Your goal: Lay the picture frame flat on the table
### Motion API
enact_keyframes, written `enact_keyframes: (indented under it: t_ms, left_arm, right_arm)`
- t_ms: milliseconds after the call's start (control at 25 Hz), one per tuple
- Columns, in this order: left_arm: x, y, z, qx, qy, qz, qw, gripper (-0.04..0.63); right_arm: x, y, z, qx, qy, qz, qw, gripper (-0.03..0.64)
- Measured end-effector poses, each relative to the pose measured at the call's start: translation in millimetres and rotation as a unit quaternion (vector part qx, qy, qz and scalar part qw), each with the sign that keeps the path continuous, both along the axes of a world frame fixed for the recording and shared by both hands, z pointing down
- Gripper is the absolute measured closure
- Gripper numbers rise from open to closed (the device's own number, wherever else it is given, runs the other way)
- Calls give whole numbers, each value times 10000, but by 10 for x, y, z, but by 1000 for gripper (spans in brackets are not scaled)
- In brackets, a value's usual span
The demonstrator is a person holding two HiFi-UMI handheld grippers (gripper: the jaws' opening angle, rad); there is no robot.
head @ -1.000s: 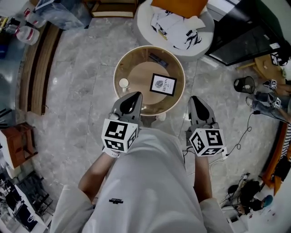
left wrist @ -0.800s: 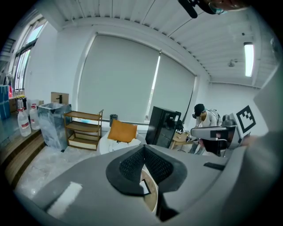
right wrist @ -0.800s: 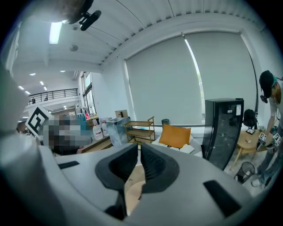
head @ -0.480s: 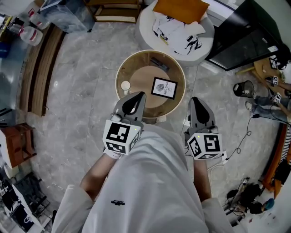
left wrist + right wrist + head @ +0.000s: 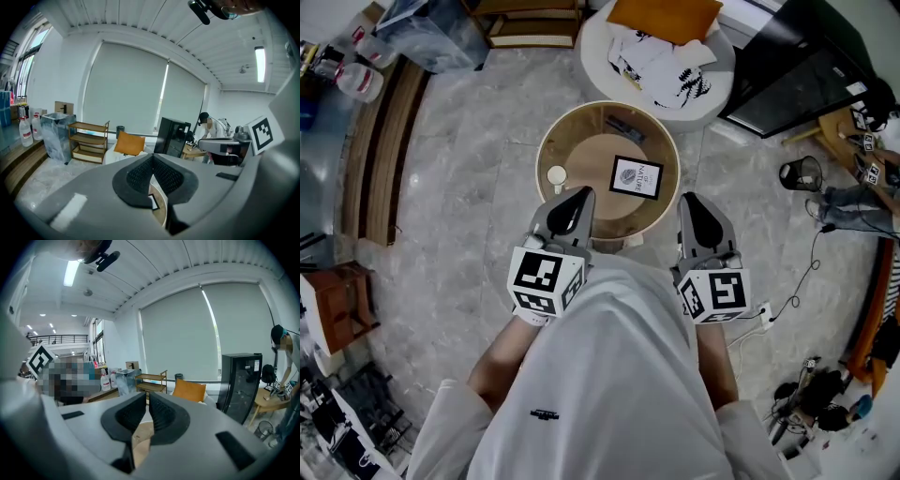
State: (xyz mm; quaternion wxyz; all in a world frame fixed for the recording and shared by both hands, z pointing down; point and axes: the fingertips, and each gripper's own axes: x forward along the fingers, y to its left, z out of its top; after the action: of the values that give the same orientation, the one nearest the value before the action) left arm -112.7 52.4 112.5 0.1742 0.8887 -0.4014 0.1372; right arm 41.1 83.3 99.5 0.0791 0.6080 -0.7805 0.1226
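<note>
1. A round wooden desk with a raised rim stands on a grey marble-patterned floor.
2. The picture frame, black-edged around a white print, lies face up on the desk's right half.
3. A small white round object sits near the left rim, well apart from the frame.
4. The left claw points over the desk's near rim.
5. The right claw is just beside the desk's right edge.
6. Neither claw touches the frame.
7. Beyond the desk, a white round seat carries an orange cushion.

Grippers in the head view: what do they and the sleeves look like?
Both the left gripper and right gripper have grey tapered shells with black ribbed pads; each carries a white cube with black square markers. The sleeves are white.
</note>
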Motion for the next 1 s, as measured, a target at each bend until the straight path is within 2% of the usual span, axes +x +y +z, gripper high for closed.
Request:
enact_keyframes:
  t_ms: [640, 1000]
  left_arm:
    - [71, -44, -28, -3, 26, -23, 10000, 592]
    - [35, -26, -44, -9, -2, -8, 10000, 592]
  right_arm:
    - [33, -30, 14, -36, 104, 8, 9999, 598]
    - [-4, 0, 43, -56, 6, 44, 10000, 598]
